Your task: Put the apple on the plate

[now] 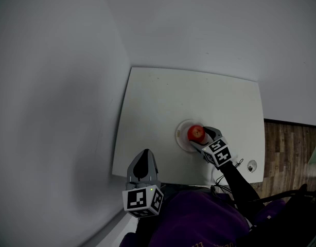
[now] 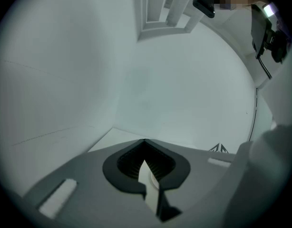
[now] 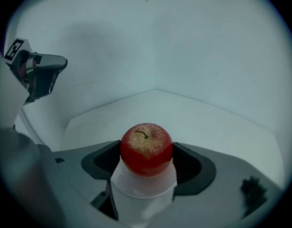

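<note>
Right gripper (image 1: 204,138) is clamped on the red apple (image 3: 146,148), one jaw pressed to each side, and the fruit sits right over the small white plate (image 1: 181,136) near the front of the white table (image 1: 163,96); whether it's resting on the plate or just above it, I can't tell. Left gripper (image 2: 145,140) hangs back at the table's near edge, jaws together, nothing in them. Now the risk: it's a round apple on a shallow plate, so a lopsided release or a jaw dragging on the way out could roll it off the rim, and a nudge could slide the plate itself.
</note>
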Tool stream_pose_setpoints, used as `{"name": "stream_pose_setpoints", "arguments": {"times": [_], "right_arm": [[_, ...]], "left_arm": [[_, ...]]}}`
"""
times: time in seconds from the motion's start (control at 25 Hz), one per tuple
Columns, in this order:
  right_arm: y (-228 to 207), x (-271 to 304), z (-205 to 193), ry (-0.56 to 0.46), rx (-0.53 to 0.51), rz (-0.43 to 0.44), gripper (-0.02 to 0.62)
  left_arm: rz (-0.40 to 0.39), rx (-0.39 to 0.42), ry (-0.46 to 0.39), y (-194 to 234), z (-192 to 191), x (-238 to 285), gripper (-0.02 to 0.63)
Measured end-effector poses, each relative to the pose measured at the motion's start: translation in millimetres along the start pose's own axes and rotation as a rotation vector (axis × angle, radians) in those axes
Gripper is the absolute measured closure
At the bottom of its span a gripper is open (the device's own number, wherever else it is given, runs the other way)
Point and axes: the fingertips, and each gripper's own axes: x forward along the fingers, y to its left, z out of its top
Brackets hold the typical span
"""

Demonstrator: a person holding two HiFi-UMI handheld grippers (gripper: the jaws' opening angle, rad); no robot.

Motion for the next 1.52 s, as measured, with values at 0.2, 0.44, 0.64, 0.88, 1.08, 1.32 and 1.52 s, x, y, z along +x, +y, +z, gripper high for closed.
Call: {"name": "stream_pose_setpoints", "arguments": {"times": [0.2, 0.44, 0.64, 0.88, 1.08, 1.32, 1.52], "right_arm": [[2, 1, 0, 0.006, -0.007, 0.006, 0.245], [3, 2, 1, 0.012, -0.014, 0.013, 0.245], [2, 2, 0, 0.008, 0.003, 0.023, 0.245], [4, 2, 3, -0.028, -0.001, 0.022, 0.245], [6, 0, 8, -0.052, -0.016, 0.032, 0.244], [8, -5, 13, -0.060, -0.033, 0.038, 0.245], [5, -9, 20, -0.082, -0.033, 0.028, 0.245]], "left_arm": [[-0.003, 0.000, -0.002, 1, 0, 1, 0.600], [-0.011, 0.006, 0.001, 2, 2, 3, 0.600], [-0.005, 0.005, 0.007, 2, 2, 5, 0.600], [0.003, -0.002, 0.002, 3, 2, 5, 0.600], [-0.011, 0.016, 0.018, 1, 1, 6, 0.600], [-0.018, 0.019, 0.017, 2, 1, 9, 0.600], [-0.034, 0.013, 0.025, -3, 3, 13, 0.600]]}}
